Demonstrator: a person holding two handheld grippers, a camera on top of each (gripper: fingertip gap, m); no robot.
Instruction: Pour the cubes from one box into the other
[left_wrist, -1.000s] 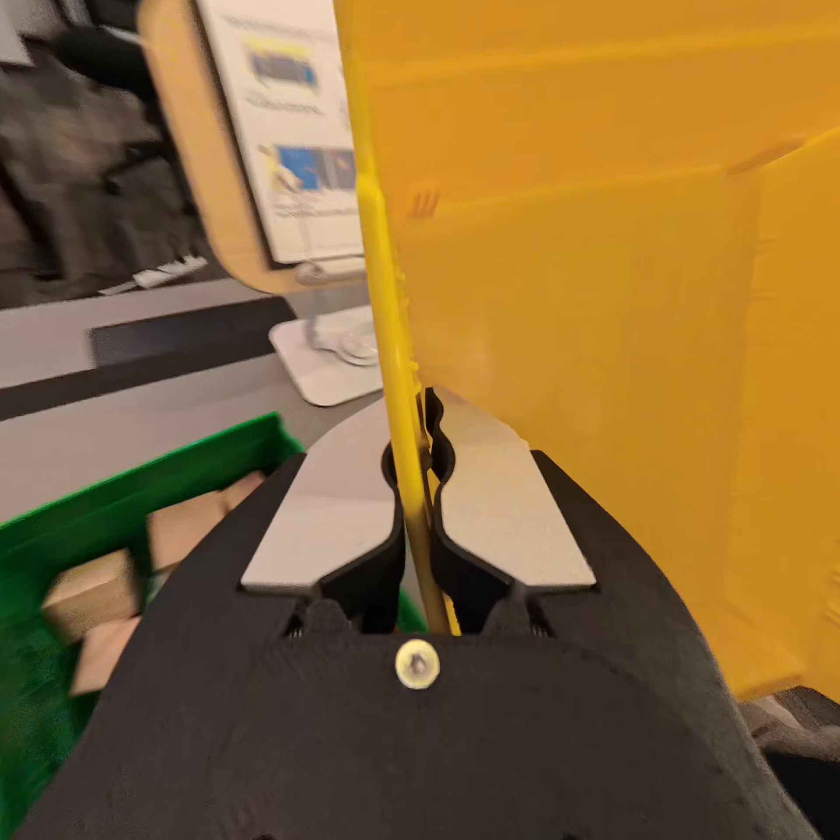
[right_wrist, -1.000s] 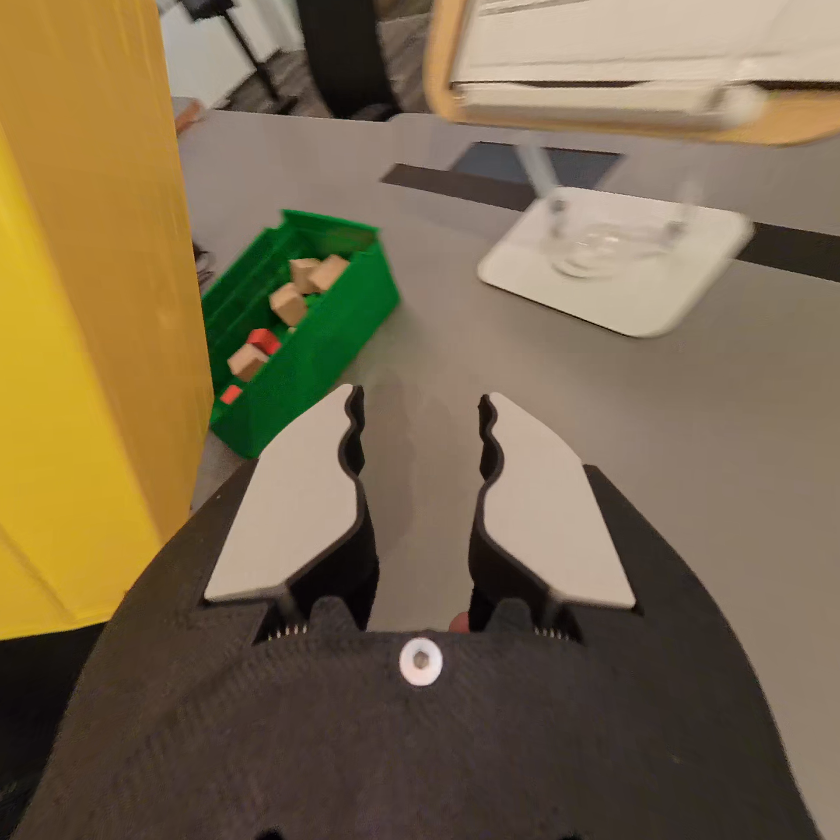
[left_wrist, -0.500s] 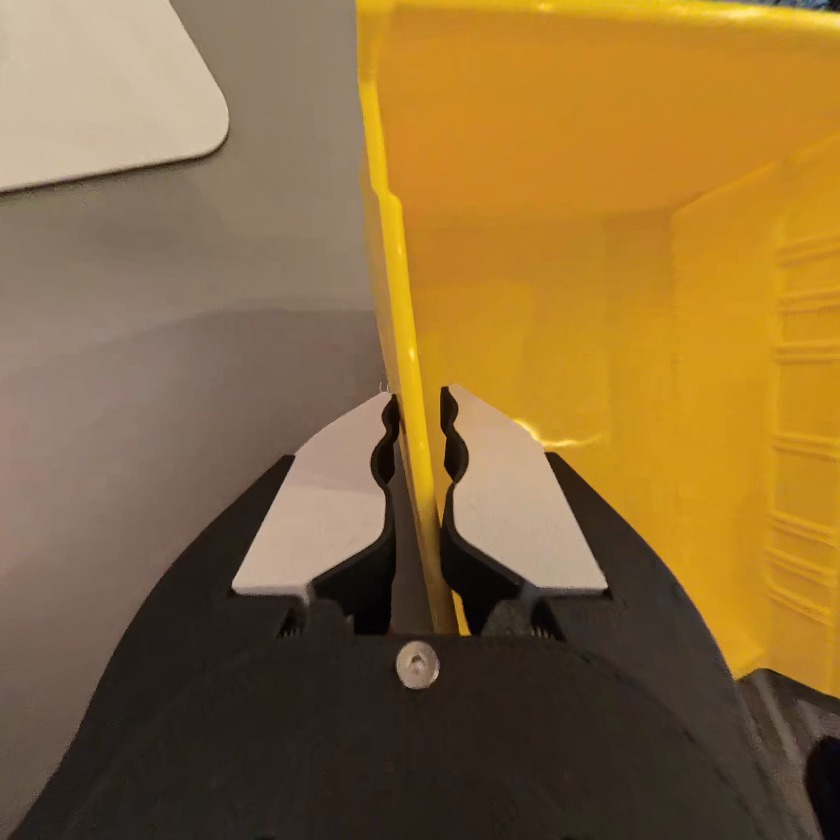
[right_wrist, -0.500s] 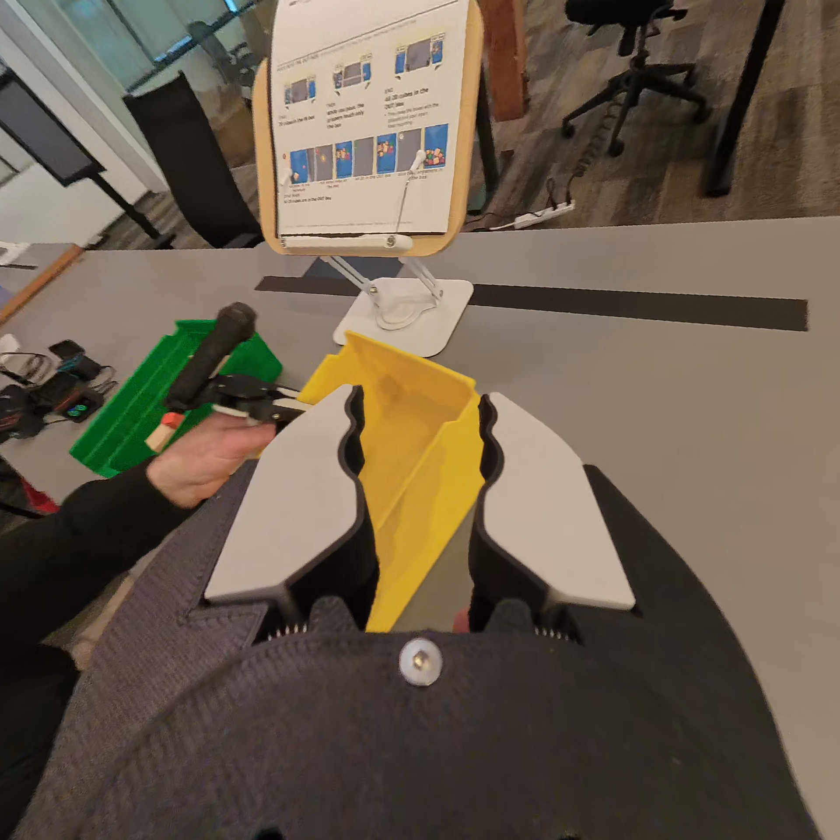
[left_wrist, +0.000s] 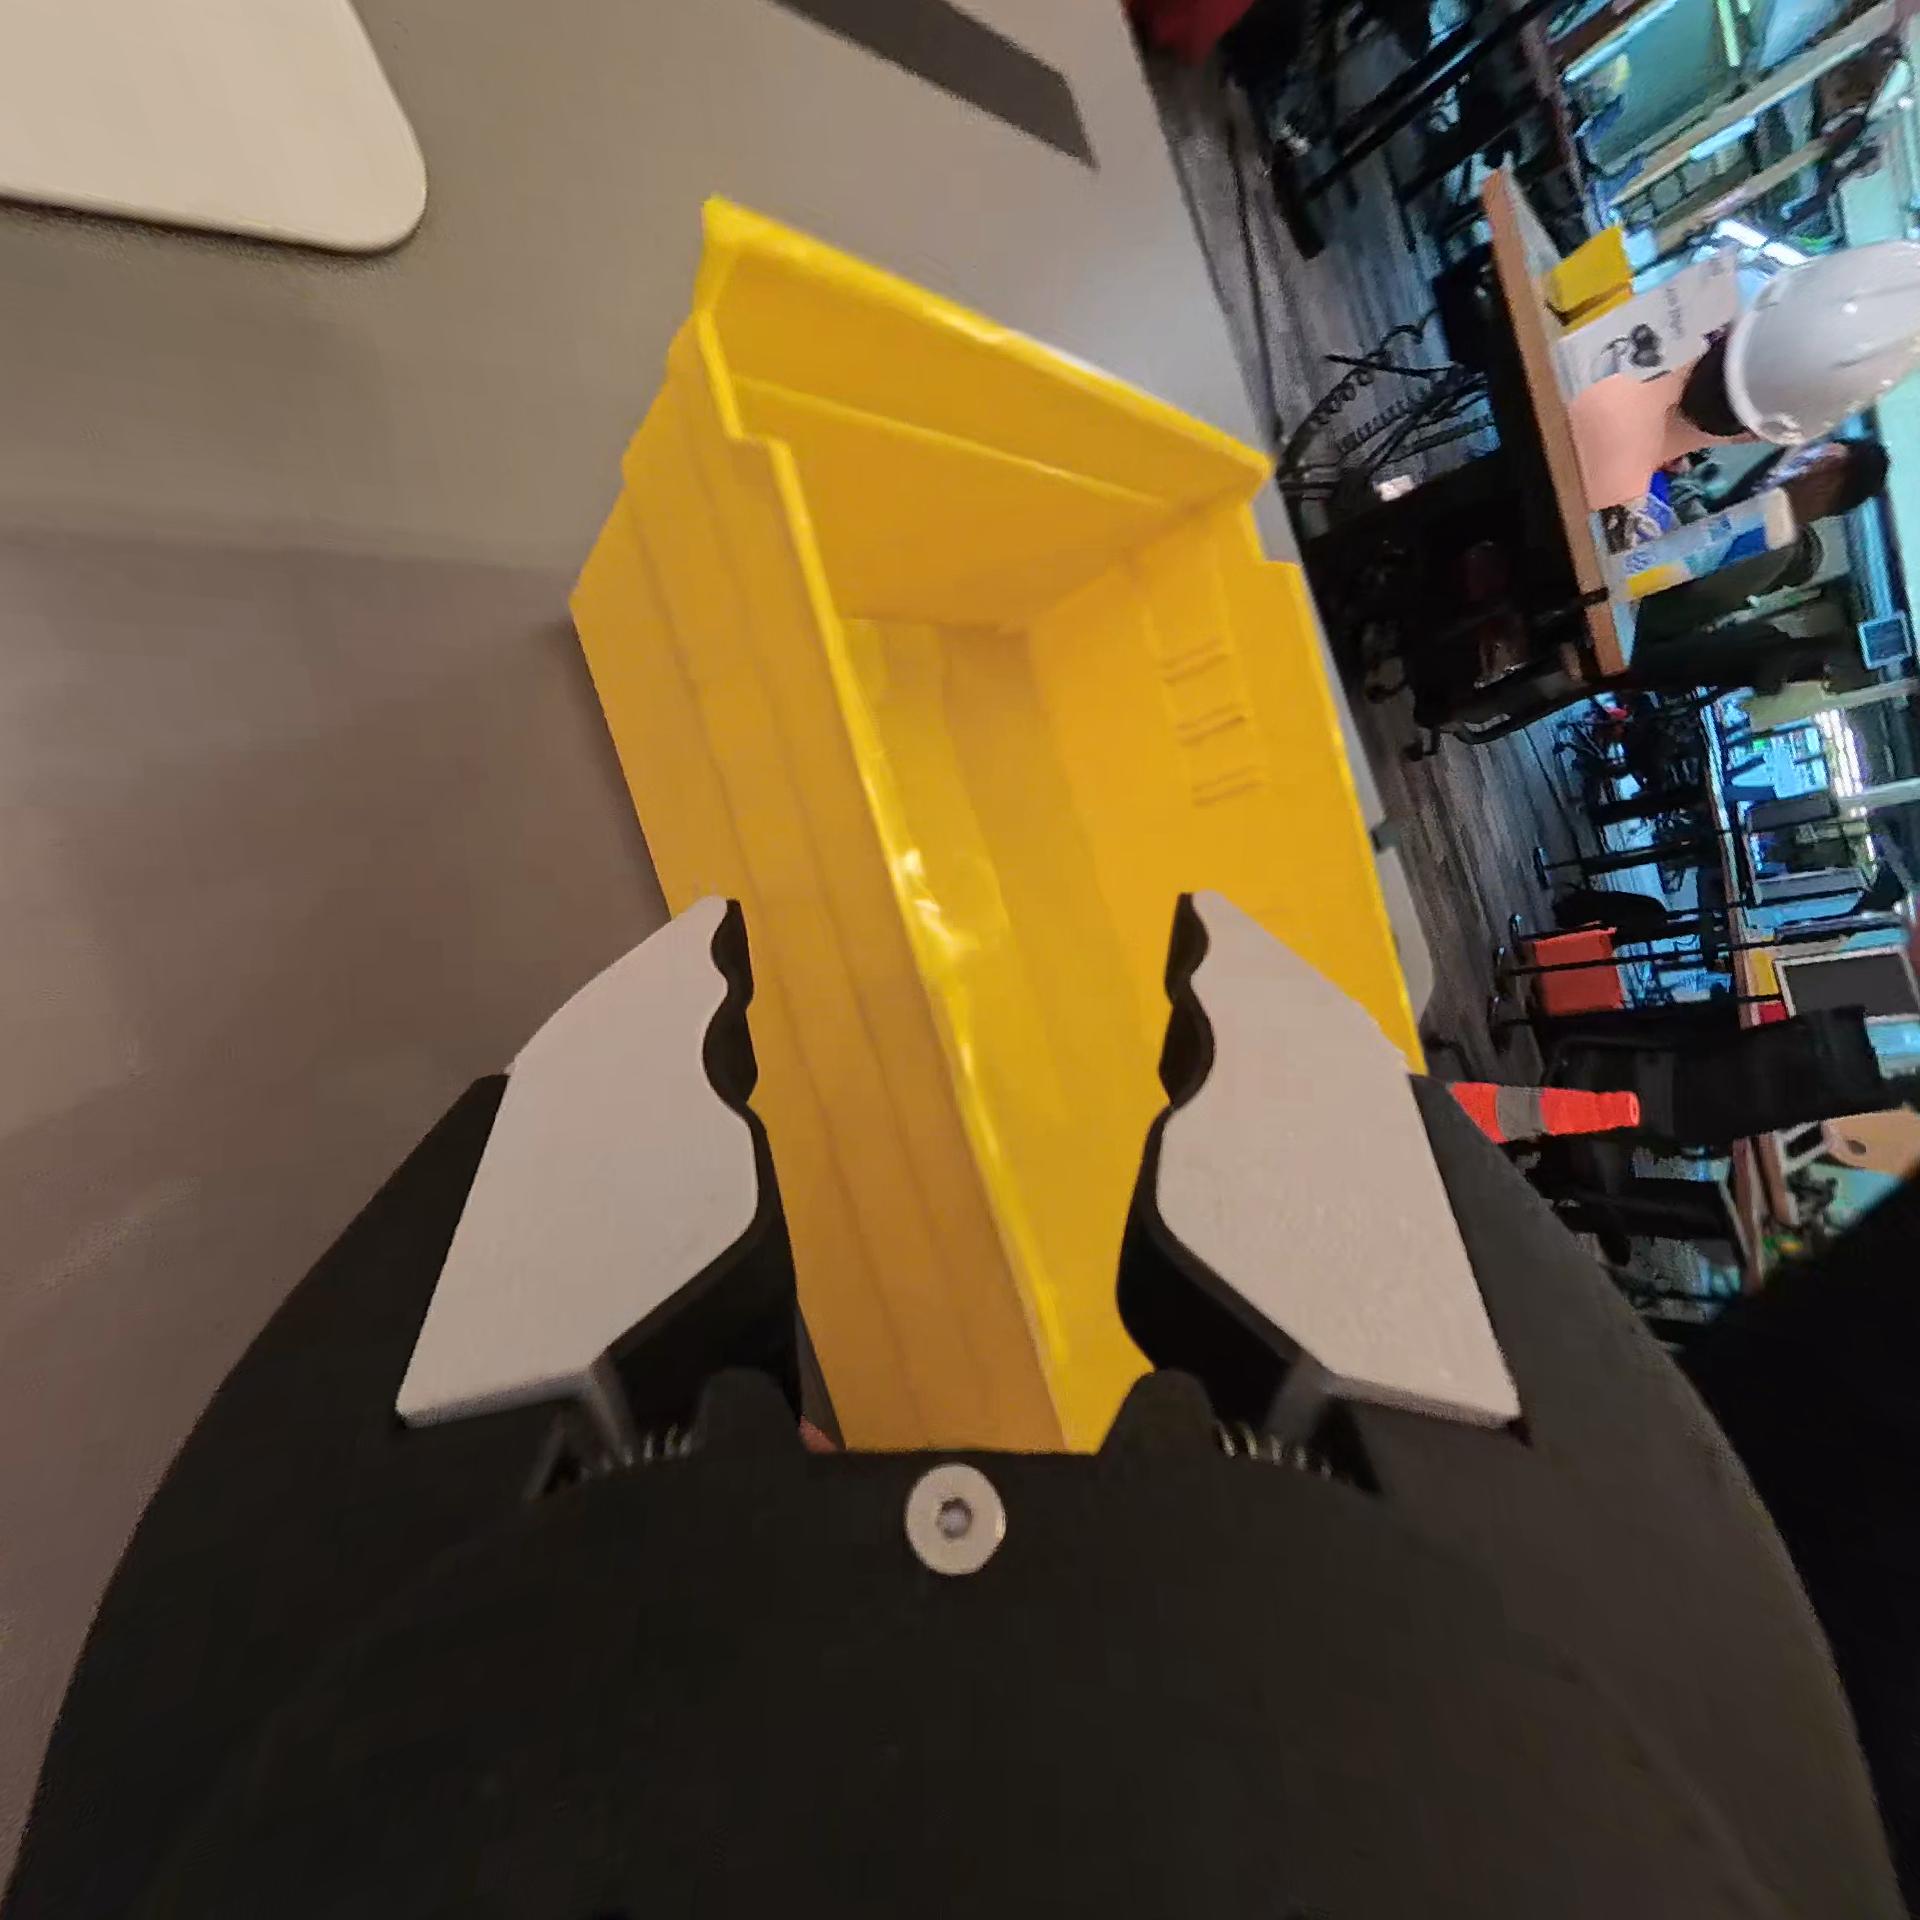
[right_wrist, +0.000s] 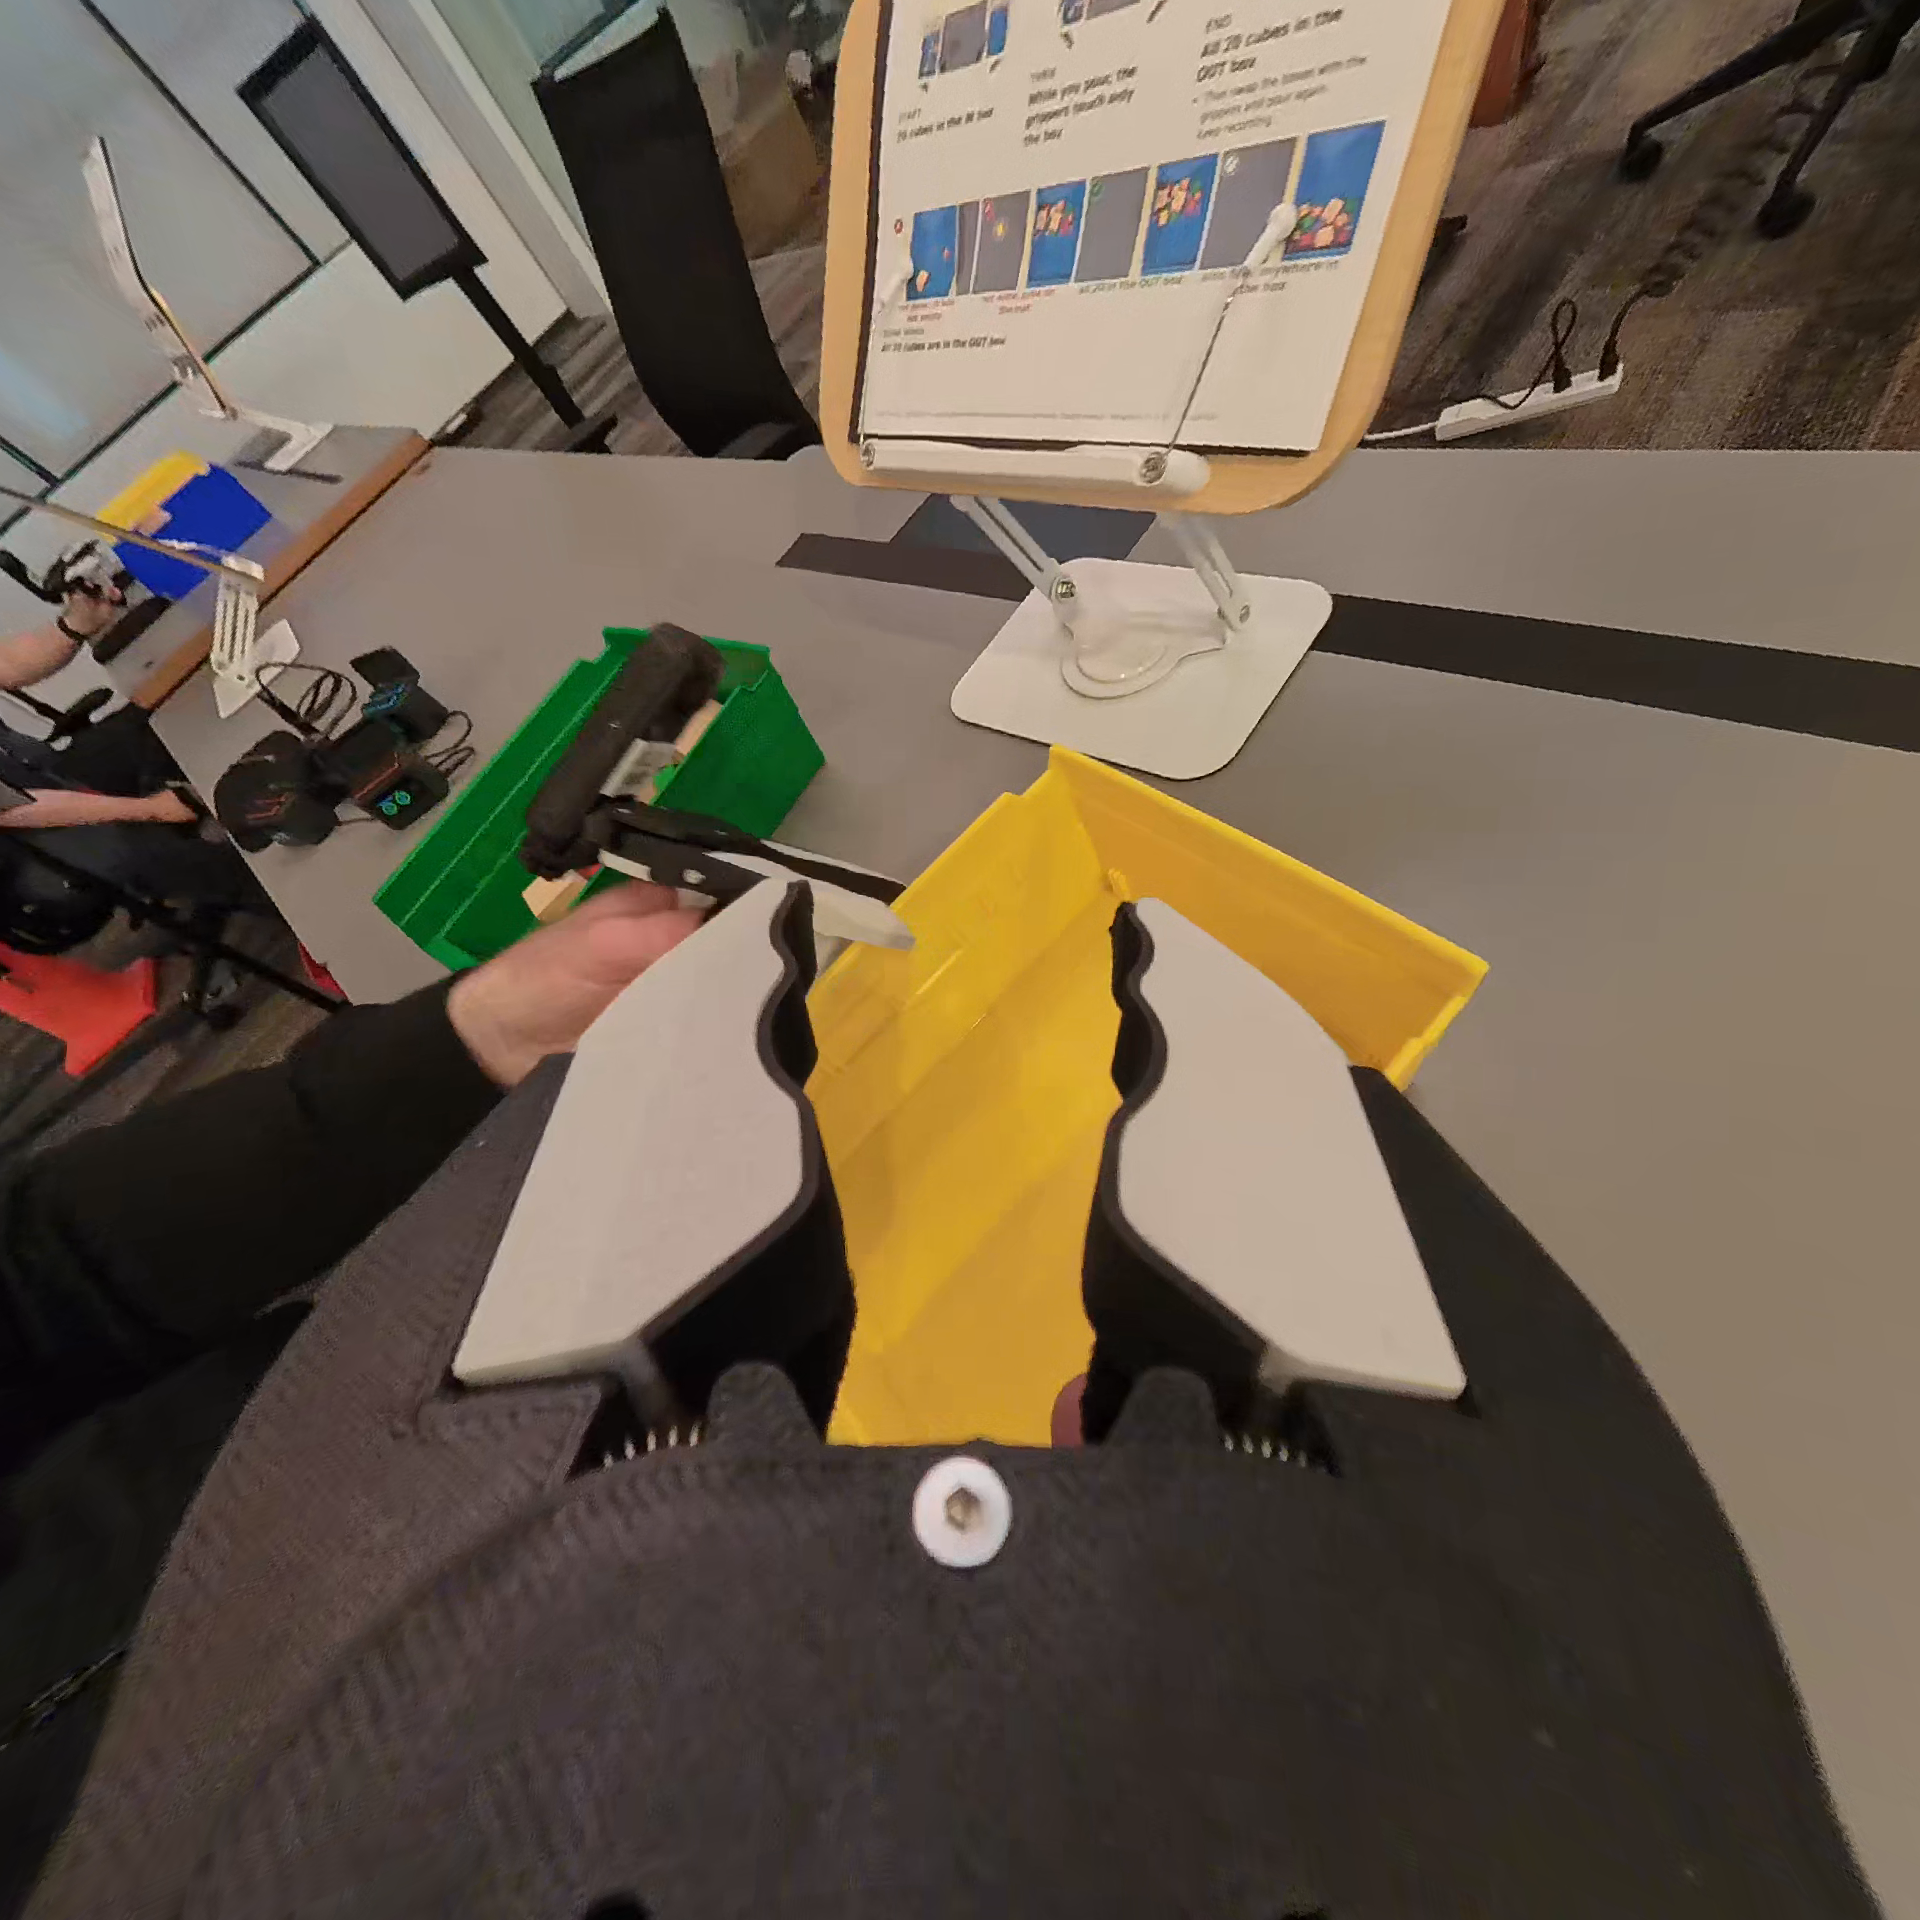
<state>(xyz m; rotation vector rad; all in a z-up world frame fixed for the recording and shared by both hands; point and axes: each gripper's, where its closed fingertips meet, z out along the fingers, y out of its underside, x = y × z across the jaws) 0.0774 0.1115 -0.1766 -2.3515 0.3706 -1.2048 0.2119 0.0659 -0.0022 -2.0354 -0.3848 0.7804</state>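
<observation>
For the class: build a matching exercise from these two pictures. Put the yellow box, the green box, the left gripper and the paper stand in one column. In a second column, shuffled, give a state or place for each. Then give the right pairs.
Column one
1. yellow box
2. green box
3. left gripper
4. paper stand

Column two
A. holds wooden cubes
B. empty, standing on the grey table
C. jaws open, one on each side of a yellow side wall
D. on a white base, beyond the yellow box

Pairs: 1-B, 2-A, 3-C, 4-D
</observation>
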